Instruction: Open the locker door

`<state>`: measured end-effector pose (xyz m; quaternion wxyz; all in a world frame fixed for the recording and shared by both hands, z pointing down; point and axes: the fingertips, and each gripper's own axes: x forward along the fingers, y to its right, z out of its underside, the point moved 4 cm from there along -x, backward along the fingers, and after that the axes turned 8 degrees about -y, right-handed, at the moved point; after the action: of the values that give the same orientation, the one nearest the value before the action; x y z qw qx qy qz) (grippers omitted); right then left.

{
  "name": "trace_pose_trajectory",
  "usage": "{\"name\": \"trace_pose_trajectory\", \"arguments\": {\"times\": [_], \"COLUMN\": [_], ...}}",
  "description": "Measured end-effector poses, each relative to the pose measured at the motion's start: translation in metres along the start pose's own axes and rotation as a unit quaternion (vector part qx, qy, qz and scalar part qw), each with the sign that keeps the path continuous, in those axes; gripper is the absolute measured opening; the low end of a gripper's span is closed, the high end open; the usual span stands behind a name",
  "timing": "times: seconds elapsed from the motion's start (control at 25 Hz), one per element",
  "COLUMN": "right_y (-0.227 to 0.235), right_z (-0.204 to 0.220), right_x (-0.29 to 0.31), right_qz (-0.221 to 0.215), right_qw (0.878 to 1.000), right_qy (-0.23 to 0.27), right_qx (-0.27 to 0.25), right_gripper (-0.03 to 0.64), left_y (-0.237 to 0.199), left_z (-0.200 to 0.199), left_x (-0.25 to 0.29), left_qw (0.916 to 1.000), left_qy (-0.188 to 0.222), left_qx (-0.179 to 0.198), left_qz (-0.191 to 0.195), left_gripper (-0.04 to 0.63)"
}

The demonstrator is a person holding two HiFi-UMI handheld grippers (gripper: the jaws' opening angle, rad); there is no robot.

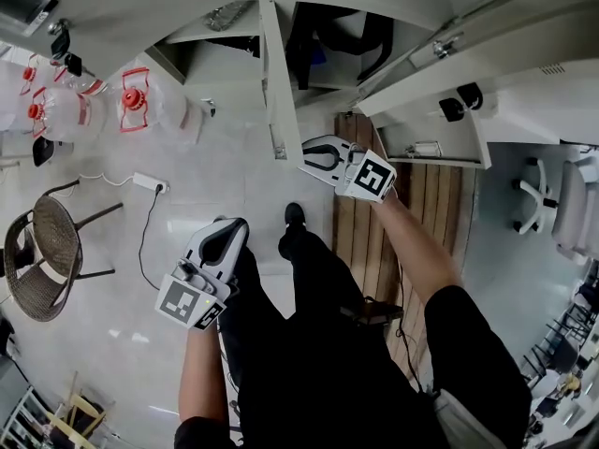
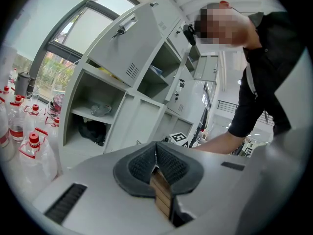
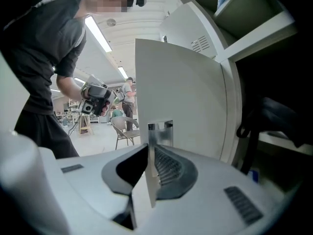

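- My right gripper [image 3: 150, 156] is clamped on the free edge of the locker door [image 3: 182, 92], which stands partly swung out.
- My left gripper [image 2: 156, 156] is closed with nothing in it.
- My worry: the thin edge may slip from the pads [image 3: 168, 168] if I pull off the door's arc.

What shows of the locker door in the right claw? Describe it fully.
The locker door is a flat, pale grey panel that looks like painted sheet metal. It stands upright, swung open away from its dark compartment, and the head view shows it nearly edge-on. A small shiny metal latch plate sits at its free edge. The right claw is closed on that thin edge, close by the plate.
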<state>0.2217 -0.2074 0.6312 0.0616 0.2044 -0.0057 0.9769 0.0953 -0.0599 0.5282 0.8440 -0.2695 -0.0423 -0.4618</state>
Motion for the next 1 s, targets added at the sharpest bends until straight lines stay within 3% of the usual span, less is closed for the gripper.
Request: {"name": "trace_pose_trajectory", "arguments": {"times": [0.44, 0.76, 1.0], "right_y": [-0.035, -0.073, -0.094], "right_z": [-0.015, -0.116, -0.204], "right_x": [-0.029, -0.047, -0.049], "right_qz": [0.124, 0.219, 0.272], "right_qw": [0.989, 0.969, 0.956], "right_qy": [-0.011, 0.051, 0.083], "right_qx": [0.081, 0.103, 0.074], "right_gripper": [0.052, 0.038, 0.035], "left_y": [-0.017, -0.021, -0.017], "left_z": [-0.027, -0.074, -0.125], "left_x": [-0.038, -0.077, -0.113], "left_qw": [0.9993, 0.9961, 0.9901], "left_qy": [0.016, 0.019, 0.036], "left_qx": [0.025, 0.052, 0.086], "left_qz": [0.024, 0.069, 0.105], "left_gripper": [0.018, 0.018, 0.017]}}
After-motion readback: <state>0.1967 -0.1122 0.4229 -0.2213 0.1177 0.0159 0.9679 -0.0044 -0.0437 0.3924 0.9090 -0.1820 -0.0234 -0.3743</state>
